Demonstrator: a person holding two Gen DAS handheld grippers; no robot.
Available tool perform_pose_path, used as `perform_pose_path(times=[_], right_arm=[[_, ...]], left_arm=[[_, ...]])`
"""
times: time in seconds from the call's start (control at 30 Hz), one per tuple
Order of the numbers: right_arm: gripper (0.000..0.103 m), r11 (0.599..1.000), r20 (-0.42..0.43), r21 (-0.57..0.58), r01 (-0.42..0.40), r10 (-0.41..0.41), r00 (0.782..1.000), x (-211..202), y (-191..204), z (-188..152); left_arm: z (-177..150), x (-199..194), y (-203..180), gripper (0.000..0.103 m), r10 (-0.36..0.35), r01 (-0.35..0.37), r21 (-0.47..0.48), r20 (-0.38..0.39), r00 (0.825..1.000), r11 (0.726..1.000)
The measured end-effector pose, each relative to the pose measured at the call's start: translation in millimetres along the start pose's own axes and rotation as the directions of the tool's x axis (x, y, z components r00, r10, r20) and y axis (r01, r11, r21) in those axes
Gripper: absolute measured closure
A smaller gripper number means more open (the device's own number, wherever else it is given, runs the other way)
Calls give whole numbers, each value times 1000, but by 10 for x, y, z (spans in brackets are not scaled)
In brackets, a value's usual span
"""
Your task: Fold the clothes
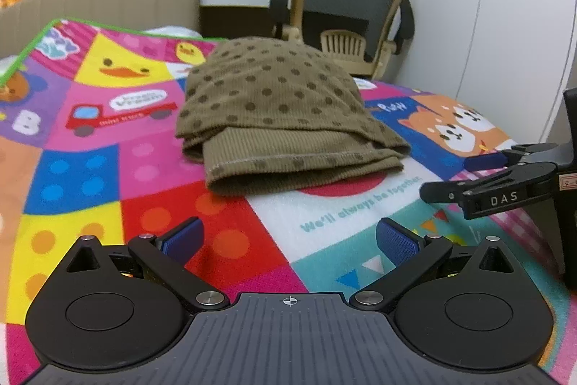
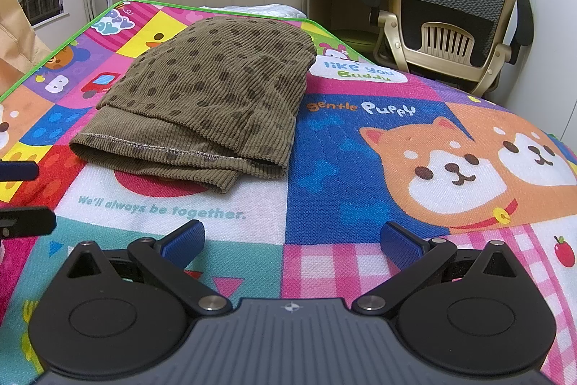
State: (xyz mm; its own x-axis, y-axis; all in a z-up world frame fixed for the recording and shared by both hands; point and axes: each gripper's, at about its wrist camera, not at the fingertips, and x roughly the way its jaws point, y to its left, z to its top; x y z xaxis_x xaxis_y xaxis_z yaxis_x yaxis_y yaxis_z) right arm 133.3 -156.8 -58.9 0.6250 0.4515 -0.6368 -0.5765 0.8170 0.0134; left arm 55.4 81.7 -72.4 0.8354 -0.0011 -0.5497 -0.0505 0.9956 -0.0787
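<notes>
While both wide apart, each hand-held gripper (image 1: 288,237) (image 2: 292,240) short of folded garment (image 1: 285,118)

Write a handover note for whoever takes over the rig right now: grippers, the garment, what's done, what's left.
Left gripper: open, empty, low over the mat, short of the garment.
Right gripper: open, empty, beside the left one.
Olive dotted garment: lies folded into a compact stack on the colourful play mat, touching neither gripper.
Done: the folds appear made.
Left: perhaps tidy the uneven front hem; no other clothes in view.
</notes>
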Motion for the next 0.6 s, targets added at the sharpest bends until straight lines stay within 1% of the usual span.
perform_pose_path(times=[0.33,0.43,0.6], right_arm=[[0,1000,-1,0,0,0,1000,2,-6,0],[0,1000,-1,0,1,-1,1000,-1,-1,-1],[0,1000,-2,0,1,-1,1000,-1,1,-2]], left_arm=[[70,-25,-33,0,38,-39,33,34,999,999],[60,2,-44,0,53,-54,43,30,998,998],[97,38,-7,0,61,-62,33,28,998,998]])
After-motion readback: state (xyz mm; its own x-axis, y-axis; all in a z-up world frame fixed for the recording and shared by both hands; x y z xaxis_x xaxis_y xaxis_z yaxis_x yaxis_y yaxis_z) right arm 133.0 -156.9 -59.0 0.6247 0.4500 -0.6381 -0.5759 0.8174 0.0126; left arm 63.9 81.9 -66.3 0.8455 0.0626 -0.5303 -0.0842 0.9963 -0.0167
